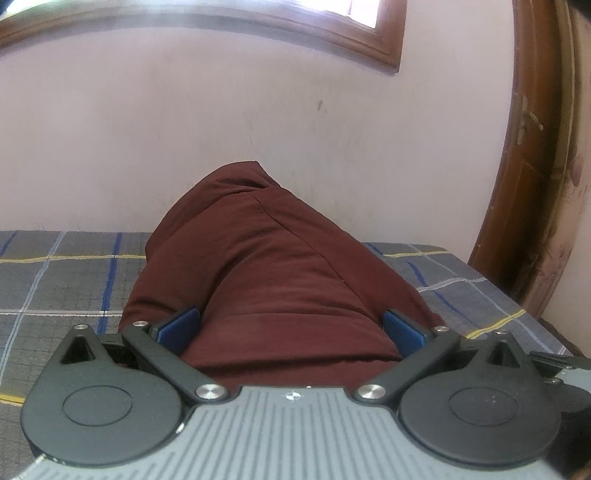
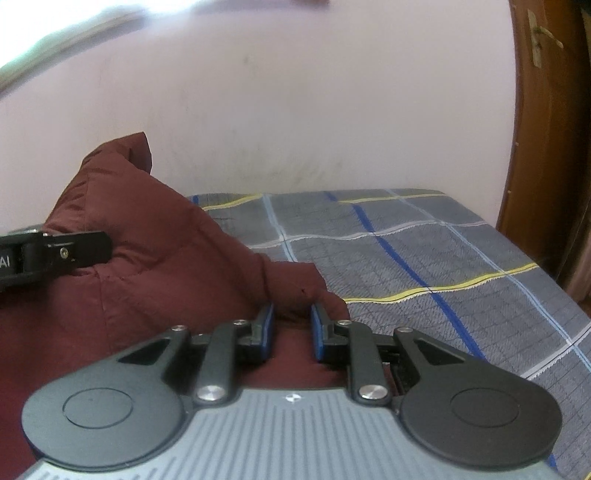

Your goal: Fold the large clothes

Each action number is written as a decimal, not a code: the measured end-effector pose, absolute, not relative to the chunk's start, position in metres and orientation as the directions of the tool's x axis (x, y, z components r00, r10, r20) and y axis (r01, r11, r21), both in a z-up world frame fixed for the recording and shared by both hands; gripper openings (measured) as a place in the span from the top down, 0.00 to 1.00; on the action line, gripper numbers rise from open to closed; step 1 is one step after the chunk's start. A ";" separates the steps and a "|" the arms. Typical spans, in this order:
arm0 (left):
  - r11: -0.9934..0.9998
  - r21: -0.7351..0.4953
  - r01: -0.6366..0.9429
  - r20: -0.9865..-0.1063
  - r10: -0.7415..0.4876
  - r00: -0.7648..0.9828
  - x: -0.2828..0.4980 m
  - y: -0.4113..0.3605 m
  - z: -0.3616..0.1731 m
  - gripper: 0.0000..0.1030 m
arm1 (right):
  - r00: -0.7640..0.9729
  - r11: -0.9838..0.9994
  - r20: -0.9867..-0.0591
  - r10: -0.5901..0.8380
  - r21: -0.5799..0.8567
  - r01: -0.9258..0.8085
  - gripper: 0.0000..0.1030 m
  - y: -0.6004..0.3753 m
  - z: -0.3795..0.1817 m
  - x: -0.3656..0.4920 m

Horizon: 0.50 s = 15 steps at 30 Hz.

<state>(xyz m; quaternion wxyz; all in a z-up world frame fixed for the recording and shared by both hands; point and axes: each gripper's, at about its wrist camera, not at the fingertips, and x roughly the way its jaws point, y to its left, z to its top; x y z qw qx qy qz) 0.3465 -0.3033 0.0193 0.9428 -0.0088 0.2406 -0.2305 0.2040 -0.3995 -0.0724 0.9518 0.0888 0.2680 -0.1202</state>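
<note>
Pinching the maroon garment [image 2: 155,266], the right gripper [image 2: 291,325] tilts downward; left gripper [image 1: 291,328] fingers spread wide around it.

Soft daylight enters from the window [image 1: 354,14] at twelve o'clock, blown out white. Fisheye bends the door [image 1: 532,155] at three o'clock; right view slightly blurred.

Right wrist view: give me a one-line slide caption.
Right tongs pinch a fold of the maroon garment above the plaid bedsheet.
</note>
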 end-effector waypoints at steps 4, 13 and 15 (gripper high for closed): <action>0.897 -0.117 0.426 -0.441 -0.431 0.787 0.342 -0.303 0.021 0.00 | 0.835 0.952 -0.521 -0.174 0.130 0.279 0.77 -0.402 -0.072 0.201; 0.875 -0.135 0.464 -0.471 -0.469 0.747 0.336 -0.292 0.041 0.00 | 0.803 0.913 -0.551 -0.228 0.167 0.373 0.25 -0.414 -0.074 0.196; 0.855 -0.181 0.485 -0.465 -0.509 0.724 0.333 -0.275 0.051 0.00 | 0.794 0.874 -0.584 -0.169 0.283 0.394 0.13 -0.436 -0.081 0.193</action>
